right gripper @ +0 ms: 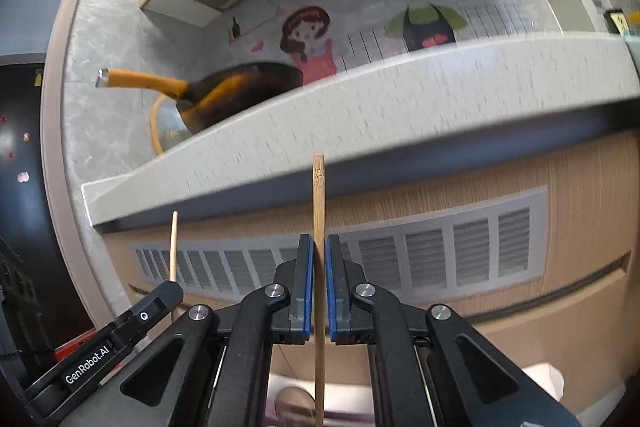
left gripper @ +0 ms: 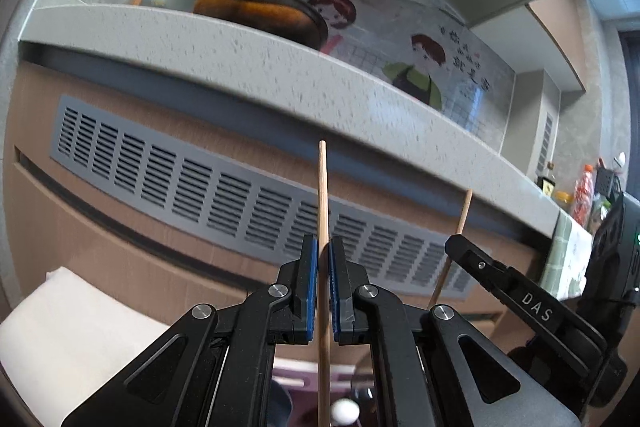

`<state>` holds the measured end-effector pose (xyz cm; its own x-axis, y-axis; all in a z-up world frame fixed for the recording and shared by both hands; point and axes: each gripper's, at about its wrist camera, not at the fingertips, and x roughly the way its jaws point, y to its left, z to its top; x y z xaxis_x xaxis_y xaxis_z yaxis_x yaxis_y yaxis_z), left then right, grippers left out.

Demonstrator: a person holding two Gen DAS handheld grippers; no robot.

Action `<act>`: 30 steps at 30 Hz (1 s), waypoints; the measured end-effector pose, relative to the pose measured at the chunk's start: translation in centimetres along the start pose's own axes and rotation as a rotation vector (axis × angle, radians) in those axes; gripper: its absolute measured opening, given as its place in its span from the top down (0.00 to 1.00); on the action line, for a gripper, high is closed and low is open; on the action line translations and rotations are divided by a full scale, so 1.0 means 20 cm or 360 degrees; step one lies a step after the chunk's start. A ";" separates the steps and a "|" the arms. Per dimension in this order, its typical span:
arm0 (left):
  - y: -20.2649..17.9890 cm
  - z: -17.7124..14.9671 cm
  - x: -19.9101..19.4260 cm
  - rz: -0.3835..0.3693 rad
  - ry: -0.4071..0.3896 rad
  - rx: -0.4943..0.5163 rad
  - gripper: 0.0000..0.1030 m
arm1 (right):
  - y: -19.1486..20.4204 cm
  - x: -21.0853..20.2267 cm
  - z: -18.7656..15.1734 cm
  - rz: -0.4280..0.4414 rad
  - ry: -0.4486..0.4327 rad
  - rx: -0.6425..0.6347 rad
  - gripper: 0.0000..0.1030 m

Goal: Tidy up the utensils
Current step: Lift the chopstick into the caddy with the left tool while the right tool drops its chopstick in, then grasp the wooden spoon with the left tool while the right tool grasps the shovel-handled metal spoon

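between the blue pads of each gripper, left gripper [left gripper: 323,283] and right gripper [right gripper: 319,285], we pinched one chopstick [left gripper: 322,195] upright, judging both should stay parallel when lowered together.

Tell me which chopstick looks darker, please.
The one in the right gripper: that chopstick is browner; the left gripper holds a paler chopstick.

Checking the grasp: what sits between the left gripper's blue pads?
A thin wooden chopstick, upright between the left gripper pads, seen in the left wrist view.
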<state>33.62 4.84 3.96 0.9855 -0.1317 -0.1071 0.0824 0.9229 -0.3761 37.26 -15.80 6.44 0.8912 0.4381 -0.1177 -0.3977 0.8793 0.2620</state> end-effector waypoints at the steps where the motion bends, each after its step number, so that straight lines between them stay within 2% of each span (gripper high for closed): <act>1: 0.01 -0.02 0.00 -0.0018 0.0024 -0.0018 0.94 | -0.01 -0.01 -0.01 -0.0001 0.0032 -0.0005 0.94; 7: 0.05 -0.11 -0.04 -0.0006 0.0089 -0.0052 0.94 | -0.02 -0.11 -0.07 -0.0022 0.0162 -0.0085 0.94; 13: -0.01 -0.04 -0.06 -0.0009 -0.0037 0.0003 0.94 | -0.03 -0.19 -0.19 -0.0111 0.0293 -0.0169 0.94; 15: -0.03 -0.05 -0.07 -0.0010 -0.0037 0.0020 0.94 | -0.05 -0.22 -0.22 -0.0133 0.0340 -0.0150 0.94; 18: -0.04 -0.11 -0.07 -0.0024 0.0057 0.0048 0.94 | -0.06 -0.25 -0.26 -0.0143 0.0402 -0.0158 0.93; 21: -0.01 -0.18 -0.08 -0.0065 0.0210 0.0002 0.91 | -0.07 -0.26 -0.29 -0.0146 0.0519 -0.0161 0.92; 24: 0.01 -0.19 -0.13 -0.0074 0.0267 -0.0053 0.80 | -0.11 -0.28 -0.32 -0.0146 0.0609 -0.0105 0.77; 26: -0.01 -0.18 -0.19 -0.0095 0.0283 -0.0058 0.73 | -0.13 -0.35 -0.33 -0.0178 0.0592 -0.0091 0.77; 30: -0.07 -0.15 -0.35 -0.0130 0.0355 0.0026 0.70 | -0.13 -0.50 -0.32 -0.0213 0.0551 -0.0087 0.76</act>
<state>26.24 3.42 2.40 0.9184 -0.2810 -0.2786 0.1644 0.9114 -0.3772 28.05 -21.19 0.83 0.8133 0.3473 -0.4668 -0.3017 0.9377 0.1721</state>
